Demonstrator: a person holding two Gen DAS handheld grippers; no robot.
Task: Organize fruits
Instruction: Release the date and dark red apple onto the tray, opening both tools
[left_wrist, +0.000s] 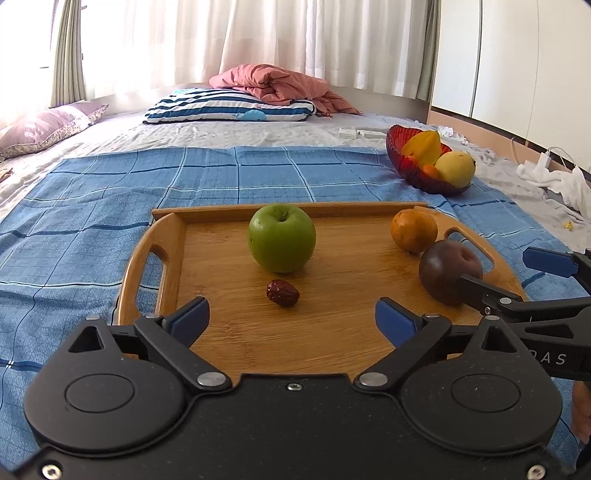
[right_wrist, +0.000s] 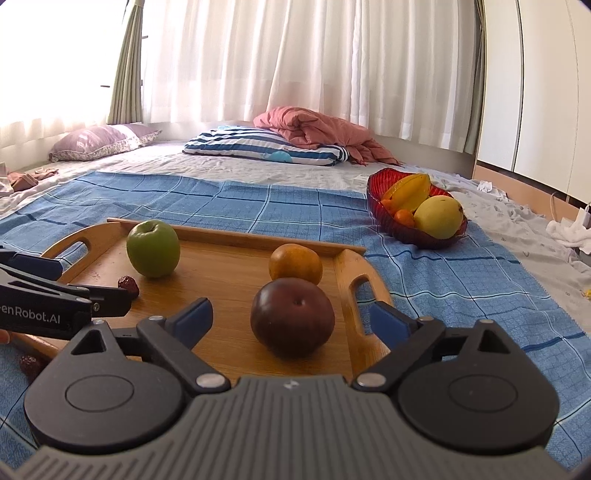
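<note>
A wooden tray (left_wrist: 332, 339) (right_wrist: 229, 266) on the blue checked cloth holds a green apple (left_wrist: 282, 238) (right_wrist: 153, 248), an orange fruit (left_wrist: 414, 230) (right_wrist: 295, 264), a dark purple plum (left_wrist: 448, 271) (right_wrist: 292, 317) and a red date (left_wrist: 282, 292) (right_wrist: 128, 285). My left gripper (left_wrist: 291, 317) is open and empty, just short of the date. My right gripper (right_wrist: 291, 317) is open, its jaws either side of the plum without closing on it. A red glass bowl (left_wrist: 399, 155) (right_wrist: 380, 206) at the right holds starfruit, a yellow fruit and small oranges.
A second red date (right_wrist: 27, 363) lies on the cloth left of the tray. Pillows (left_wrist: 229, 105) and a pink quilt (left_wrist: 273, 81) lie at the far end of the bed. White cloth and cables (left_wrist: 554, 177) lie at the right edge.
</note>
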